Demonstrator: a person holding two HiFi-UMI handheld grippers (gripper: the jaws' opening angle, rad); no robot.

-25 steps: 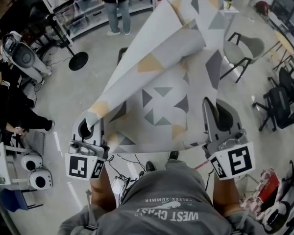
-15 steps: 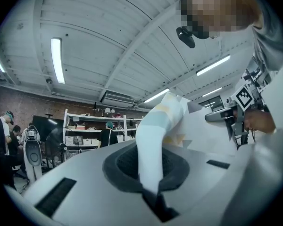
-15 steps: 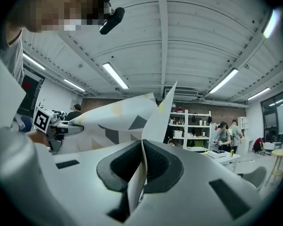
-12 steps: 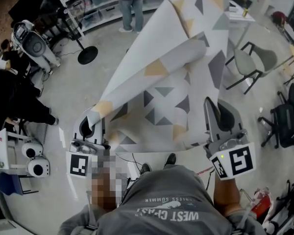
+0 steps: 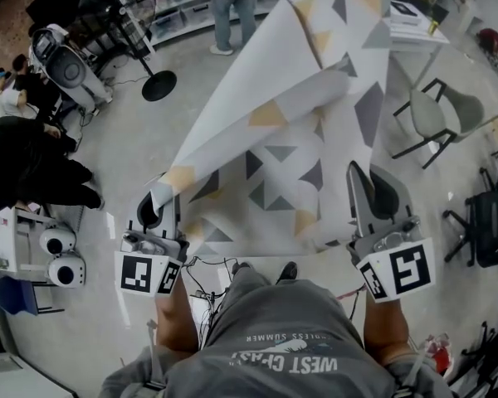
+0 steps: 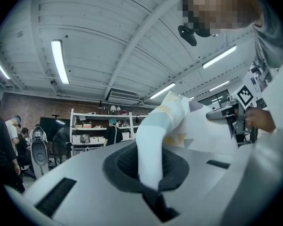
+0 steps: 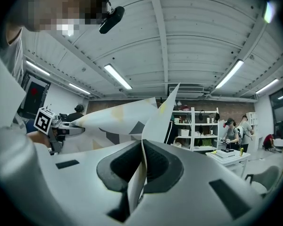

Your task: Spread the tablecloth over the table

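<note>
Tablecloth (image 5: pixel 274 160), head view: it hangs in the air over the floor, stretched between the two claws, and no bench lies beneath it. Left claw (image 5: pixel 156 209) pinches the near left corner; right claw (image 5: pixel 358 182) pinches the near right edge. The far half rises away from the person and is folded back over itself, so the patterned face shows only in the middle. A white bench (image 5: pixel 411 25) stands far off at the upper right; I cannot tell whether it is the target.

Left claw view: the jaws are clamped on a rolled, bunched strip of cloth (image 6: pixel 153 135) that curves up and away to the right.

Right claw view: the jaws are closed on a thin sheet edge (image 7: pixel 140 173) that stands upright between the pads, with the rest of the cloth billowing to the left.

Step in hand (judgement): the cloth is gripped at both corners and carried, not yet laid.

Next move calls for (judgement):
- shaking out the fold so that the far half opens
- bringing the cloth over the bench with both corners level
- holding both grips until the far edge lands
</note>
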